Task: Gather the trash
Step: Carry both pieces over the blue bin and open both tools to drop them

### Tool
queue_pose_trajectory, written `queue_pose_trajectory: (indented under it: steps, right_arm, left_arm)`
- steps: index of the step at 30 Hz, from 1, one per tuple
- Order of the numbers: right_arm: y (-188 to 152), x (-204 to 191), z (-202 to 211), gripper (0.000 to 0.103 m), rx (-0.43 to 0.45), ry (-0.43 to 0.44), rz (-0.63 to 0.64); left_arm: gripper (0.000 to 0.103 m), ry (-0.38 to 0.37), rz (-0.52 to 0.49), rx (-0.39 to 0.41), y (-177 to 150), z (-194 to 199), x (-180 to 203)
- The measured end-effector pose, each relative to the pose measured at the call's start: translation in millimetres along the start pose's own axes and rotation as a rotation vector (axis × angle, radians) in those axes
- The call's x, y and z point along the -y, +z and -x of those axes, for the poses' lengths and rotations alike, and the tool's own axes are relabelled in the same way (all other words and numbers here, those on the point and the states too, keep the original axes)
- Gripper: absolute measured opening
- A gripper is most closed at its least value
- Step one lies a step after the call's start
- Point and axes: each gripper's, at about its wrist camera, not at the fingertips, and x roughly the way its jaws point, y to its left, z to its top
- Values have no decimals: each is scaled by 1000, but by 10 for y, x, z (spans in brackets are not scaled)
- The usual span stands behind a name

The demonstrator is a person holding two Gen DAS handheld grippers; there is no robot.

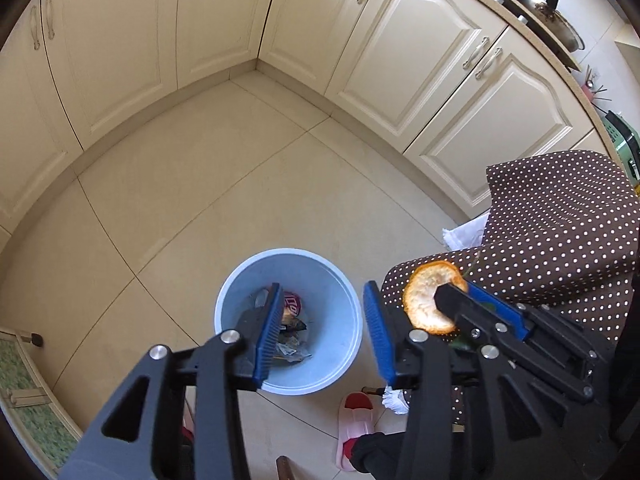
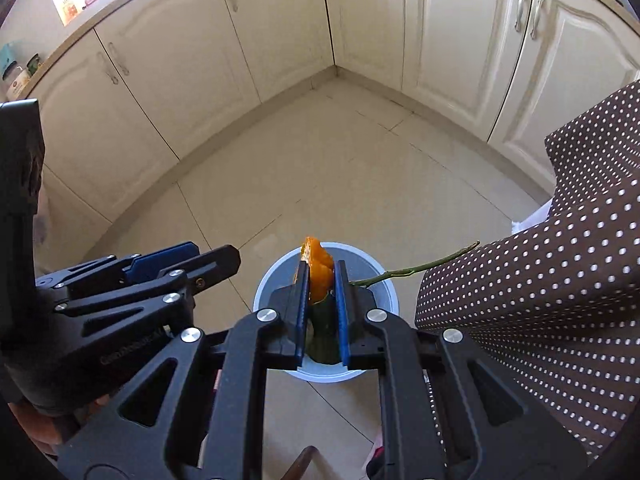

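Observation:
A light blue bin (image 1: 240, 280) stands on the tiled floor and holds wrappers and scraps (image 1: 292, 320). My left gripper (image 1: 323, 292) hangs above its mouth, open, with nothing between its blue pads. Just to its right, my right gripper (image 1: 452, 300) is shut on a piece of orange peel (image 1: 424, 300). In the right wrist view the right gripper (image 2: 320, 268) pinches the orange peel (image 2: 316, 256) together with a green leaf (image 2: 324, 332) and a thin stem (image 2: 416, 270) that sticks out to the right, over the bin (image 2: 276, 276). The left gripper (image 2: 208, 258) shows at the left.
Cream cabinet doors (image 1: 216, 20) wrap around the floor corner behind the bin. A brown polka-dot cloth (image 1: 560, 220) hangs close on the right, over a white cloth (image 1: 468, 232). A pink slipper (image 1: 356, 420) lies near the bin. A pan (image 1: 556, 20) sits on the counter.

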Motion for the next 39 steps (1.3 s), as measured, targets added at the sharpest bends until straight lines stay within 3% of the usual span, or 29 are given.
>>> queue_pose_trajectory:
  steps: [18,34,39]
  right_arm:
    - [-12,-153,-214,13,-36,37,4]
    - [-12,-150,-122,15,-26,30,2]
    - [6,-127,44,23,0,18,0]
  left_arm:
    - [42,60,56,-7,-49,-26,-268]
    - [44,55,67,11,-32,95,-333]
    - [45,53,50,31,-33,234,-250]
